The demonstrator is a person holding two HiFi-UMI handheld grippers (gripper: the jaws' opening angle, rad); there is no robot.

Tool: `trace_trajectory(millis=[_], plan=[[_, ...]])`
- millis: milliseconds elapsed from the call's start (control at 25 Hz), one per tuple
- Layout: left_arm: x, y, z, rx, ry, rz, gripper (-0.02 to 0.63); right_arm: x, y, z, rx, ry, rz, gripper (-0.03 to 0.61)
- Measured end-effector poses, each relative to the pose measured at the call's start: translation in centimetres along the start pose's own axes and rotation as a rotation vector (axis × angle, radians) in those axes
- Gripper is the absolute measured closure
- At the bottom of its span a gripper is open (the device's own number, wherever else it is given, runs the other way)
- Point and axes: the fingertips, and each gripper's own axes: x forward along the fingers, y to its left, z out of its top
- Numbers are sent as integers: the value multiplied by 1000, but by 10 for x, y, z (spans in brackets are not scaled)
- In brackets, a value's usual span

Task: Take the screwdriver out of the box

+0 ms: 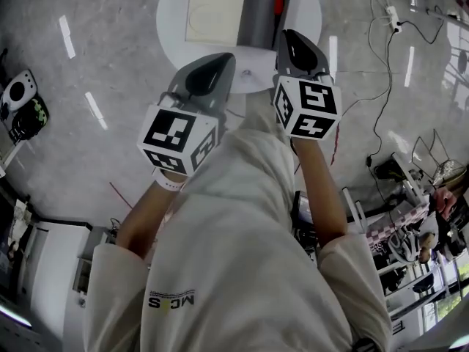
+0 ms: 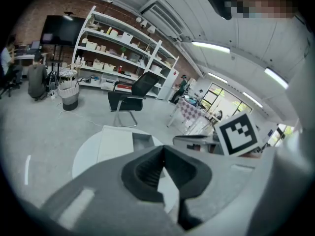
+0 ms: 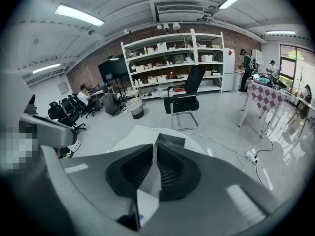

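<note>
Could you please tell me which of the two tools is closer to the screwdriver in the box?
The right tool, its tip next to the grey box half holding the red-handled screwdriver; the left tool points toward the cream half.

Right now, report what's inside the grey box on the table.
A red handle, likely the screwdriver's, shows inside the grey box. The right gripper covers its near end.

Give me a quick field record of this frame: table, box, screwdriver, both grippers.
table: round, white, on grey floor
box: open, on the table
screwdriver: red handle, lying in the box, untouched
left gripper: jaws together, empty, short of the box
right gripper: jaws slightly apart, empty, beside the box
</note>
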Motion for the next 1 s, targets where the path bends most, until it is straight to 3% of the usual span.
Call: trace_trajectory(millis=[240, 640, 1000], plan=[[15, 23, -12, -32, 22, 12, 614, 45, -7, -17, 44, 67, -44, 523], [29, 66, -32, -108, 37, 49, 614, 124, -29, -51, 29, 176, -176, 522], [25, 95, -52, -164, 48, 81, 614, 171, -37, -75, 49, 285, -272, 468]])
